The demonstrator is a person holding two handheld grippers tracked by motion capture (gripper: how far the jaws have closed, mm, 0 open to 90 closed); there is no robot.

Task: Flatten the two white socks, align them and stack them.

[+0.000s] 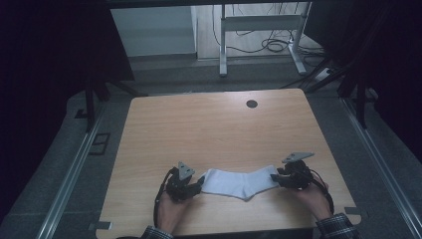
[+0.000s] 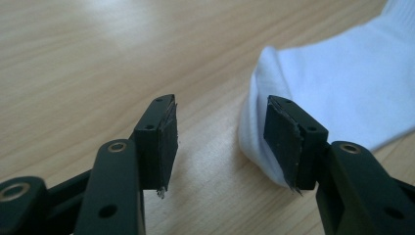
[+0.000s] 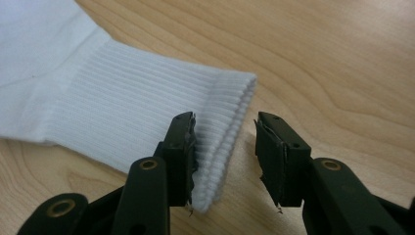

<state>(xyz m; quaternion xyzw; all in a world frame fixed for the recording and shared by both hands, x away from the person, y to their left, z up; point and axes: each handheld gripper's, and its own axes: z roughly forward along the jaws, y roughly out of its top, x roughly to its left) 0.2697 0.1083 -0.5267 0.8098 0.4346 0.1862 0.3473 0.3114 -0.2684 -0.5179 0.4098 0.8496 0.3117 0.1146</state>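
A white sock [image 1: 238, 181] lies flat across the near part of the wooden table [image 1: 214, 129]. My left gripper [image 1: 199, 183] sits at its toe end, jaws apart; in the left gripper view the toe of the sock [image 2: 342, 83] lies in front of the right pad and bare wood shows in the gap of the left gripper [image 2: 220, 142]. My right gripper [image 1: 275, 178] is at the ribbed cuff [image 3: 147, 103]. The right gripper [image 3: 225, 156] stands open, the cuff's edge lying slack in the gap beside its left pad, unpressed.
A round black grommet [image 1: 252, 103] is set in the table near its far edge. Beyond the table stands a white desk frame [image 1: 259, 30] with cables on the floor. Metal rails [image 1: 74, 169] run along both sides of the table.
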